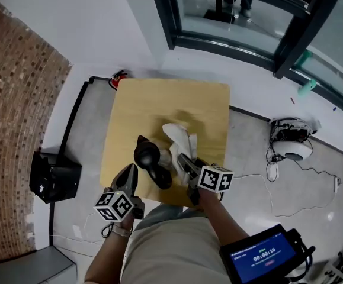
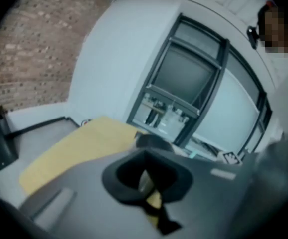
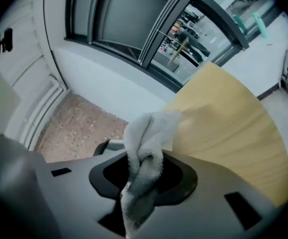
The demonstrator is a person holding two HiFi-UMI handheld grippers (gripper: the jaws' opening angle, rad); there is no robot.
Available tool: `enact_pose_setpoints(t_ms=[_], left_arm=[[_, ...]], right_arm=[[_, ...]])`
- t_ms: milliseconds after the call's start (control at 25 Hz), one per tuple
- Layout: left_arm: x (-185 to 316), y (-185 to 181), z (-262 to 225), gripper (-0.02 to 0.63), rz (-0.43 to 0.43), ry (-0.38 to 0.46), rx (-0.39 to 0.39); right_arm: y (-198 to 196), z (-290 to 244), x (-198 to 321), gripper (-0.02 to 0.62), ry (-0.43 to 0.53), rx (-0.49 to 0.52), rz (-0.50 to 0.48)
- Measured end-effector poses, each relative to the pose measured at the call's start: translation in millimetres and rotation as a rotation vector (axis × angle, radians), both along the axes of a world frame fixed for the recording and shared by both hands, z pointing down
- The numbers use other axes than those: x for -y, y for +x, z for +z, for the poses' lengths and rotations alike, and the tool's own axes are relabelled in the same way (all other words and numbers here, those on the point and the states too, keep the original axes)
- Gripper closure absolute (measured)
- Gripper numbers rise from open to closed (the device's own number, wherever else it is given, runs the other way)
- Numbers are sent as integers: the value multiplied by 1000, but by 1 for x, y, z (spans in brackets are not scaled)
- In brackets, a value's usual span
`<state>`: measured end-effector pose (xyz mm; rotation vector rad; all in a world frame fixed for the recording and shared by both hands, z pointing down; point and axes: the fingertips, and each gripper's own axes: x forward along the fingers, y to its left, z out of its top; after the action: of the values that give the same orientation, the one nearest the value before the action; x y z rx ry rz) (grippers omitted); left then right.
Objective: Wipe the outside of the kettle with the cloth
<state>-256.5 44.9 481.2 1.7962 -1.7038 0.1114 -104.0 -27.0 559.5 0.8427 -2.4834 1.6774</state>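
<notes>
A black kettle (image 1: 147, 157) stands near the front edge of the wooden table (image 1: 159, 99), its handle pointing toward me. My right gripper (image 1: 186, 163) is just right of the kettle and is shut on a white cloth (image 1: 180, 136). The cloth bunches up past the jaws and hangs above the table beside the kettle. In the right gripper view the cloth (image 3: 146, 133) is pinched in that gripper (image 3: 144, 178) over the table (image 3: 233, 128). My left gripper (image 1: 131, 173) sits close to the kettle's left side, jaws together. In the left gripper view only the kettle's dark top (image 2: 151, 142) shows, beyond that gripper (image 2: 151, 183).
A black box (image 1: 54, 176) sits on the floor left of the table, a red extinguisher (image 1: 118, 78) at its far left corner. A white round device (image 1: 292, 141) with cables lies on the floor to the right. Dark window frames (image 1: 230, 34) run along the far wall.
</notes>
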Motion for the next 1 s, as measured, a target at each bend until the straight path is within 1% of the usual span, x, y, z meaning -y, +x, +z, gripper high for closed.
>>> enact_pose_setpoints(t_ms=[40,120,160,200,280,320,360,440,480,520,560,600,640,680,720,760,800,840,880,920,960,1000], left_arm=[[-15,9,17,607,21,-51,-6],[-35,37,47,607,137,-141,57],[-40,51,57,606,193,-169,81],[-44,64,63,606,234,-185,85],[-47,92,68,620,306,-200,58],[-50,109,70,619,367,-204,47],[-52,129,70,618,446,-205,49],[-56,166,67,615,622,-191,92],[-57,179,60,615,695,-168,123],[-58,185,49,615,745,-132,154],[-56,183,32,607,765,-80,185],[-51,173,11,607,745,-13,219],[-39,154,-13,607,683,60,261],[-23,128,-34,607,597,120,313],[-4,99,-48,607,516,153,375],[14,73,-52,607,457,151,434],[30,53,-47,608,428,117,480],[42,41,-36,607,426,64,516],[50,36,-23,607,434,19,543],[54,33,-15,618,433,-8,549],[55,30,-10,620,412,-20,524],[56,27,-8,620,375,-26,477]], right_arm=[[-2,-7,-9,472,-5,27,-4],[-13,-14,-24,472,13,39,-41],[-18,-15,-28,472,24,35,-63],[-22,-14,-30,472,26,34,-83],[-23,-13,-32,472,6,48,-136],[-21,-13,-34,472,-3,53,-176],[-20,-13,-36,472,-4,49,-222],[-14,-14,-37,472,23,12,-308],[-11,-14,-33,472,47,-12,-329],[-7,-17,-27,472,77,-28,-325],[-3,-23,-18,471,106,-24,-296],[-2,-32,-9,472,130,6,-253],[-4,-45,0,472,153,55,-215],[-10,-58,5,472,181,104,-202],[-20,-68,6,472,211,136,-219],[-32,-73,3,472,237,145,-259],[-43,-72,-2,472,246,131,-309],[-50,-64,-8,472,231,99,-358],[-51,-49,-14,471,192,56,-395],[-48,-28,-20,472,144,-2,-422],[-41,-2,-25,472,102,-90,-448],[-33,25,-30,472,82,-207,-481]])
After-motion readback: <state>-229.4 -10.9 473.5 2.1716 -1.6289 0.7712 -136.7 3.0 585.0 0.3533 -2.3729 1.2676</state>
